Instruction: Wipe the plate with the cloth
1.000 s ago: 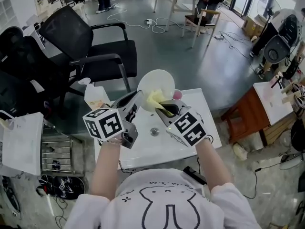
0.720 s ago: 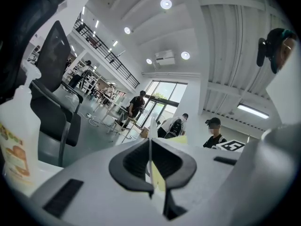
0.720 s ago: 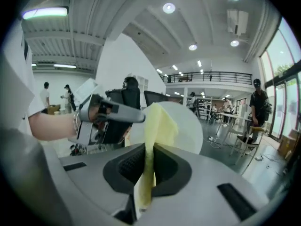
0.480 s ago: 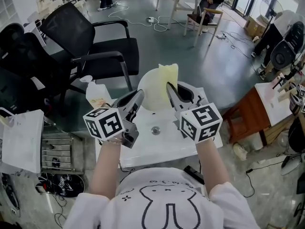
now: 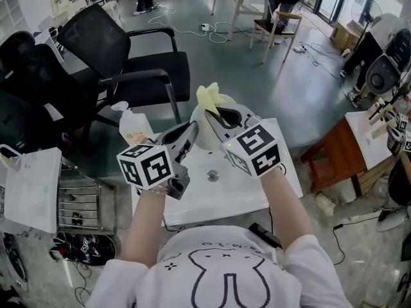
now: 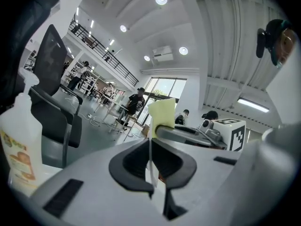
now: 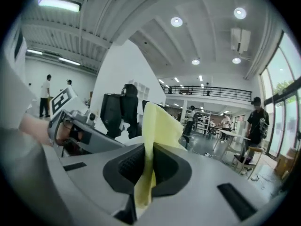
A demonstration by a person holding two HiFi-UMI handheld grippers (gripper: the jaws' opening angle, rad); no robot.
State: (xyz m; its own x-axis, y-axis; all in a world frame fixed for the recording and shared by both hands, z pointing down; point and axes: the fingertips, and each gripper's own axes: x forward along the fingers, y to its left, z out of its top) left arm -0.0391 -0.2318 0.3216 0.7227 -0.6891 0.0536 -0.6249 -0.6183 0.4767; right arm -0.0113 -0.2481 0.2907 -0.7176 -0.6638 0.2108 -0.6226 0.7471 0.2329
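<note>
In the head view the white plate (image 5: 198,135) stands on edge above the white table (image 5: 244,194). My left gripper (image 5: 189,132) is shut on its left rim. The left gripper view shows that rim edge-on as a thin white line (image 6: 150,161) pinched between the pads. My right gripper (image 5: 209,114) is shut on a yellow cloth (image 5: 209,97), which sticks up at the plate's top rim. In the right gripper view the cloth (image 7: 154,126) is folded between the pads. The right gripper hides most of the plate's face.
A white spray bottle (image 5: 131,128) stands at the table's far left corner, also in the left gripper view (image 6: 19,145). A small round fitting (image 5: 212,175) sits mid-table. Black office chairs (image 5: 128,63) stand beyond the table, a wooden stool (image 5: 334,156) to the right.
My right gripper has risen with the yellow cloth, from low on the plate's face to its top rim. The left gripper and the plate have stayed where they were.
</note>
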